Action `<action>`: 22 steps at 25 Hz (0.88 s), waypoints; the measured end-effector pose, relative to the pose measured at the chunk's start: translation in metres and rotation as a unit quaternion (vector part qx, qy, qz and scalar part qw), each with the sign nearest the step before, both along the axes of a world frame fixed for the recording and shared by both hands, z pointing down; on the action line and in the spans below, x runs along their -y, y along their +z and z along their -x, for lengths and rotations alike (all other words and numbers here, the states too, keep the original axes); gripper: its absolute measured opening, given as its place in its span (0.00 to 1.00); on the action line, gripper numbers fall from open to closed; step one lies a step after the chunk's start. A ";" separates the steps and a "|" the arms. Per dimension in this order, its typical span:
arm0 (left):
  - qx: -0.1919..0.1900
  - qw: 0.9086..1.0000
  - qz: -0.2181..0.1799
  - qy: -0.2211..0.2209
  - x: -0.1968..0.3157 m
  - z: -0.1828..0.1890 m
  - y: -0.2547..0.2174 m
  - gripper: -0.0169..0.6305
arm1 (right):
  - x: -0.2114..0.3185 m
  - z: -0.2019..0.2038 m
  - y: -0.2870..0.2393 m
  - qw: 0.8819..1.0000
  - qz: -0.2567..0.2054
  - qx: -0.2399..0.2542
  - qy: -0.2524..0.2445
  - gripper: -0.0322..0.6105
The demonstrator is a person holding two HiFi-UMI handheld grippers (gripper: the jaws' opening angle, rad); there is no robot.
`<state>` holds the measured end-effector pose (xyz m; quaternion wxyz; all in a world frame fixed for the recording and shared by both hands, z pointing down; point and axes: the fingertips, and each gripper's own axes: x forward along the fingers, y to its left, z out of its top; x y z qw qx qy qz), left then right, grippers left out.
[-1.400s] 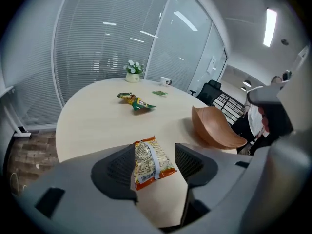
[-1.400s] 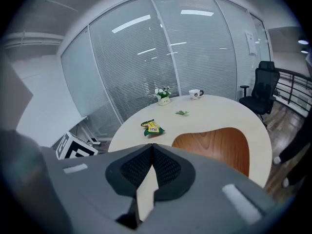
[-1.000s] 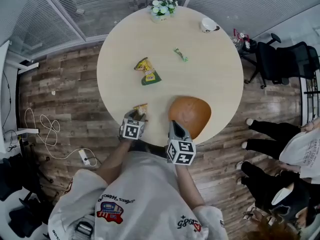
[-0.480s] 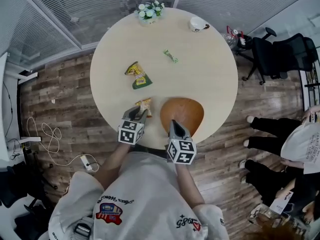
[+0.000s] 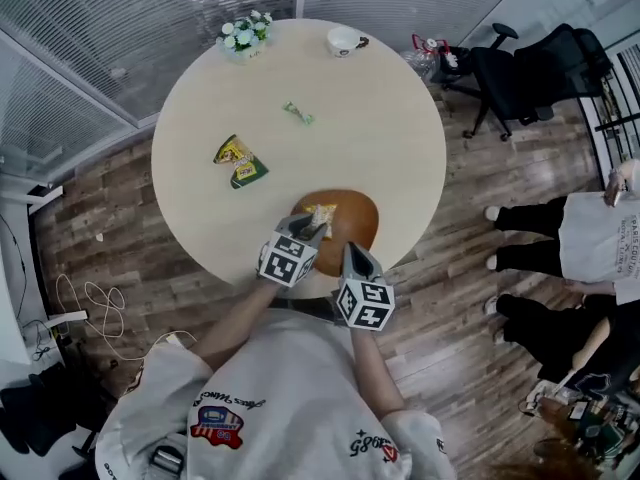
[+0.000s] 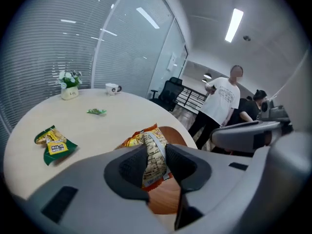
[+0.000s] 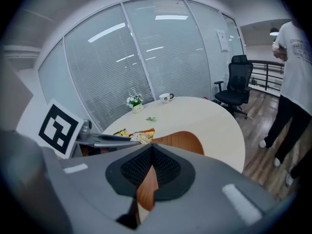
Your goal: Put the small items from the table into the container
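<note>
Left gripper [image 5: 308, 226] is holding a snack packet [image 5: 322, 213] right over the brown bowl [image 5: 355, 211], and the right gripper [image 5: 352, 254] is sitting at its near rim. A green-yellow packet [image 5: 240, 162] and a tiny green candy [image 5: 298, 114] are lying farther out on the round table [image 5: 380, 128].

Blind-covered glass walls [image 5: 150, 8] and a black office chair [image 5: 520, 68] border wood-plank floor [image 5: 110, 218].

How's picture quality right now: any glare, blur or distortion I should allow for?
Head view: sharp, evenly lit, fisheye curves the floorboards. Left gripper view: strong barrel distortion, ceiling-light streaks on the glass wall, snack packet crisp in the left hand-held gripper. Right gripper view: dark corners, more reflections on the glass wall, bowl clear.
</note>
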<state>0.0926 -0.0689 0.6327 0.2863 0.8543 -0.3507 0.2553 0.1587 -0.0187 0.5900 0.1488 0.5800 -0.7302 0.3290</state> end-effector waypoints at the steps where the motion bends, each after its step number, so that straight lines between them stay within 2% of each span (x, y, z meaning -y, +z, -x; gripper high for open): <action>1: 0.006 1.000 0.010 0.009 -0.005 -0.008 0.010 0.22 | -0.003 -0.007 0.000 1.000 0.001 0.000 0.007 0.05; 4: 0.023 0.999 0.028 0.023 -0.014 -0.024 0.031 0.22 | -0.008 -0.024 0.000 1.000 0.001 0.001 0.022 0.05; 10: 0.028 0.999 0.012 0.011 -0.023 -0.026 0.025 0.27 | -0.013 -0.042 -0.004 1.000 -0.002 0.009 0.022 0.05; 14: 0.009 0.999 -0.024 -0.048 -0.018 0.002 -0.004 0.26 | -0.011 -0.036 -0.006 1.000 -0.006 0.019 -0.006 0.05; 16: 0.009 0.995 -0.045 -0.086 -0.015 0.024 -0.020 0.07 | -0.010 -0.029 -0.006 0.999 -0.008 0.026 -0.027 0.05; 17: 0.008 0.993 -0.055 -0.103 -0.013 0.035 -0.028 0.04 | -0.009 -0.024 -0.005 0.999 -0.009 0.028 -0.040 0.05; 22: 0.011 0.982 -0.085 -0.166 0.001 0.095 -0.049 0.03 | 0.005 0.019 -0.003 0.995 -0.014 0.028 -0.098 0.05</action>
